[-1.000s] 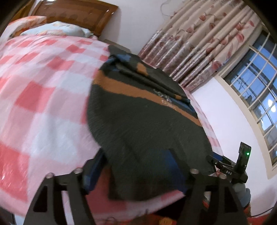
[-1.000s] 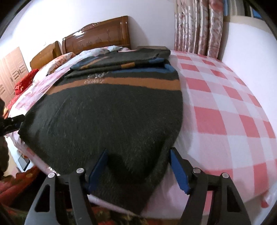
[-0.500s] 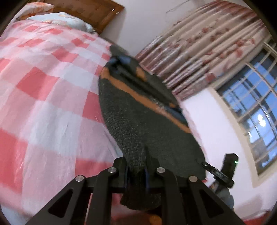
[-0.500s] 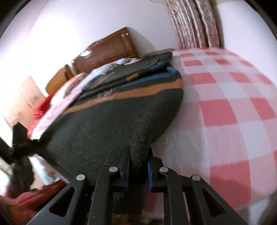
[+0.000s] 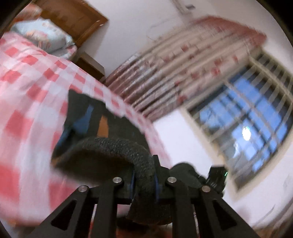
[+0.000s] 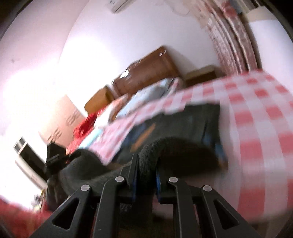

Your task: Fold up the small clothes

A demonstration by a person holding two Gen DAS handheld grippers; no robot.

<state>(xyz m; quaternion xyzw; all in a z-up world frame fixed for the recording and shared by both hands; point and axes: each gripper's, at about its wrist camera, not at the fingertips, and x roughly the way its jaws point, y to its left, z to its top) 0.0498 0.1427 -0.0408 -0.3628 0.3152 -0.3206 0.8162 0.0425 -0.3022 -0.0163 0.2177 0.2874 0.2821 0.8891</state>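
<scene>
A dark knitted sweater [image 5: 109, 152] with orange and blue stripes lies on the pink checked blanket [image 5: 27, 91] of a bed. My left gripper [image 5: 144, 175] pinches the sweater's near hem and holds it lifted off the bed; its jaws are opening slightly with the knit still pressed between the pads. In the right wrist view my right gripper [image 6: 146, 168] is shut on the other near corner of the sweater [image 6: 164, 144], raised too. The lifted hem curls over and hides much of the sweater's body. Both views are blurred.
A wooden headboard [image 5: 73, 16] and pillows [image 5: 42, 34] stand at the bed's far end, with a nightstand [image 5: 91, 64] beside them. Floral curtains [image 5: 174, 64] and a barred window [image 5: 247, 119] line the wall on the right. A red cloth [image 6: 86, 124] lies on a second bed.
Both grippers went from open around the sweater's near hem to shut on it, then rose and tilted up, lifting the hem off the bed so it curls over.
</scene>
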